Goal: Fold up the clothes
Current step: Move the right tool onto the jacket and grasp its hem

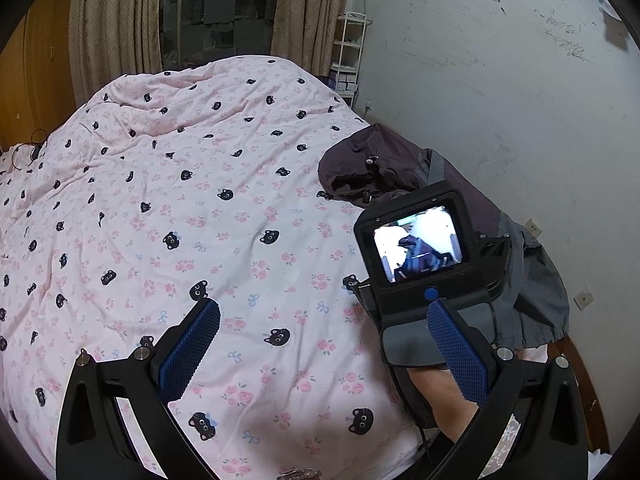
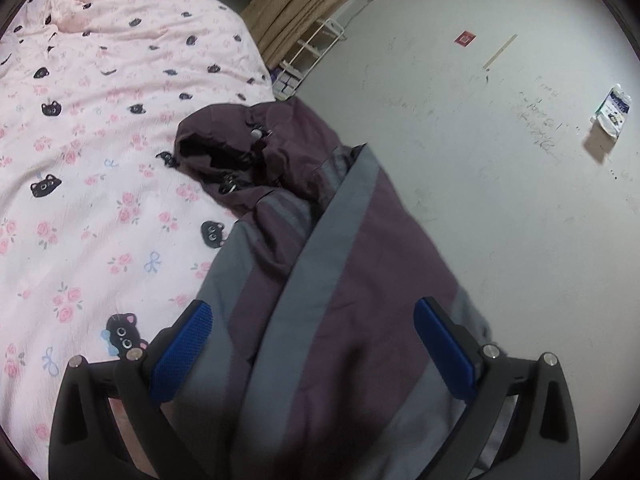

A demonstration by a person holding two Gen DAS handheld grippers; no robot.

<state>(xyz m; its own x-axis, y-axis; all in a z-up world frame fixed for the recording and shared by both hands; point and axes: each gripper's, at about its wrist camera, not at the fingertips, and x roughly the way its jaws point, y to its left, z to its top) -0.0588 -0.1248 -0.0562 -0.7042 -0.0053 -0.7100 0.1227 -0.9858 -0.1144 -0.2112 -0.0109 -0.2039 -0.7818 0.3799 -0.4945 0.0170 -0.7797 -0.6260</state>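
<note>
While jacket (image 2: 320, 280) runs lengthwise away along the bed (image 2: 100, 160) edge, right tool (image 2: 312, 344), wide, straddles it; left tool (image 1: 324, 344), wide, hangs over bare quilt.

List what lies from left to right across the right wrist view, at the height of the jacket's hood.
Pink cat-print duvet → purple jacket hood → grey jacket stripe → scuffed white wall → small packet stuck on the wall.

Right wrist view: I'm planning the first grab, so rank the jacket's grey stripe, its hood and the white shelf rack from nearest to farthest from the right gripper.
1. Grey stripe, running up between the fingers.
2. Hood, ahead, slightly left.
3. White shelf rack, beyond the bed, by the curtains.
</note>
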